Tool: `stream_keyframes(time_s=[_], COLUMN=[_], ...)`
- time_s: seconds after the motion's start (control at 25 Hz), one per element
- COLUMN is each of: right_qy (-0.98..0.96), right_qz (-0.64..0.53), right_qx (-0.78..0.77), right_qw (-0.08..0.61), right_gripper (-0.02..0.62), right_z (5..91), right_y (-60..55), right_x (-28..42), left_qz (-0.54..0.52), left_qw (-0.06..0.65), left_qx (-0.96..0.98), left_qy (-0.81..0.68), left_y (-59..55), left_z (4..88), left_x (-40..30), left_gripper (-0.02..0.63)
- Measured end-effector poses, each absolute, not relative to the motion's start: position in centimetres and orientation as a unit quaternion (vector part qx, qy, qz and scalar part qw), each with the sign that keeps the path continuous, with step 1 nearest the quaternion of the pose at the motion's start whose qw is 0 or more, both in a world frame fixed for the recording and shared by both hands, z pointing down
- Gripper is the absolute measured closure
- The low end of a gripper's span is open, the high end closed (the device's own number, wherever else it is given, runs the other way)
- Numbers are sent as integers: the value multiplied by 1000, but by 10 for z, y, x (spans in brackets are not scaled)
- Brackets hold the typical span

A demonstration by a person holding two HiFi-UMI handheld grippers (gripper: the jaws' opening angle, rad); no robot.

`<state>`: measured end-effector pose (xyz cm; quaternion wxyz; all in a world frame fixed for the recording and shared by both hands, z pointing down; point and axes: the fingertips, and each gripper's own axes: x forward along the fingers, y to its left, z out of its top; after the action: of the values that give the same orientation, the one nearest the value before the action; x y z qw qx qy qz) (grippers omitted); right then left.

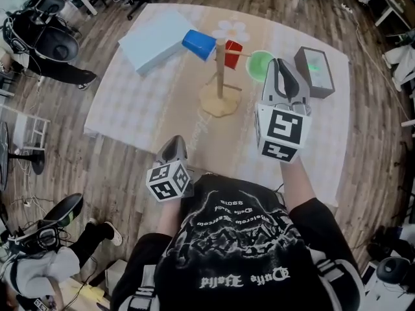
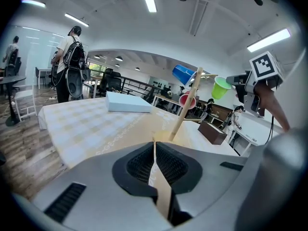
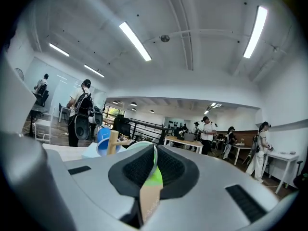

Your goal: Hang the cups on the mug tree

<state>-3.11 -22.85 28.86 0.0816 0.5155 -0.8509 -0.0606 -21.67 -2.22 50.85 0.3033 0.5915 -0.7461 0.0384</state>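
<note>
The wooden mug tree (image 1: 220, 76) stands mid-table on a round base. A blue cup (image 1: 199, 44) hangs on its left peg and a red cup (image 1: 233, 53) sits close to the pole on the right. My right gripper (image 1: 275, 70) is shut on the rim of a green cup (image 1: 259, 65), held just right of the tree near a peg's tip. In the right gripper view the green cup's rim (image 3: 155, 179) is pinched between the jaws. My left gripper (image 1: 174, 149) hovers at the table's near edge, shut and empty; its view shows the tree (image 2: 185, 112) ahead.
A pale blue flat box (image 1: 154, 41) lies at the table's far left. A dark box with a green top (image 1: 314, 70) sits just right of my right gripper. The checkered tablecloth (image 1: 130, 102) covers the table. People stand and sit on the wooden floor around it.
</note>
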Motion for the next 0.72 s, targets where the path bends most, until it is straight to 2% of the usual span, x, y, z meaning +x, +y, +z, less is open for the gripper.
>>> stream_keyframes(time_s=[0.72], right_qy=[-820], right_qz=[-207], right_qx=[521], right_qw=[114], right_gripper=[560], right_z=[276], right_y=[-199], right_x=[-68], left_qz=[40], left_qw=[311], left_qx=[591], left_qy=[-743], left_y=[-9], left_z=[518], left_x=[-223], left_gripper=[575])
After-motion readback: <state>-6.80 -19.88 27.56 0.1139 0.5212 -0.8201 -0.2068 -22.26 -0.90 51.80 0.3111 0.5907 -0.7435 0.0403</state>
